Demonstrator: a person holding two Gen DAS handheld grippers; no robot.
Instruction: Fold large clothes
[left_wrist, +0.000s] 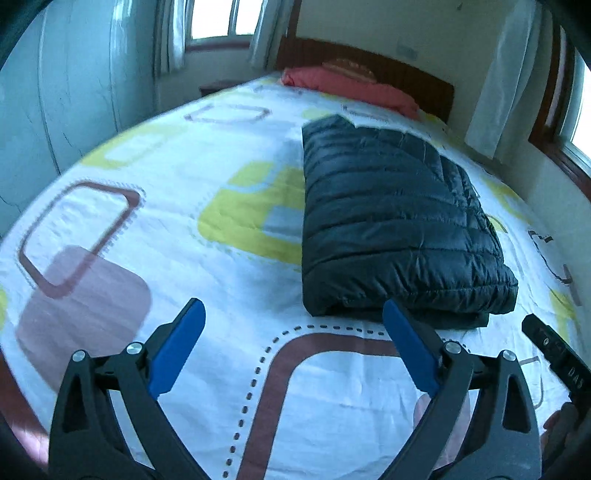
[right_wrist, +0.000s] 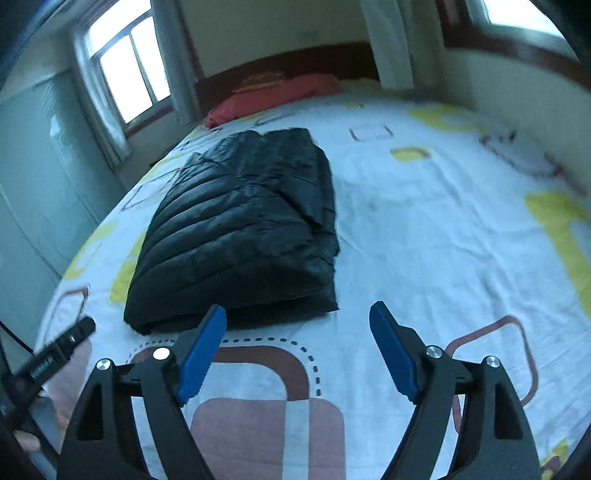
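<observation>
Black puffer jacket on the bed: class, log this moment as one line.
jacket: folded, lying on bedsheet | left gripper: open, empty | right gripper: open, empty | pillow: by headboard

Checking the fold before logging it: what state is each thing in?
Black puffer jacket: folded into a compact rectangle, lying flat on the bedsheet.
Left gripper: open, empty.
Right gripper: open, empty.
Red pillow: at the headboard, untouched.

Folded black jacket (left_wrist: 399, 218) blocks bed (left_wrist: 155, 173) centre ahead of my grippers. Red pillow (left_wrist: 351, 86) at head edge. Foot edge & both side strips clear.
</observation>
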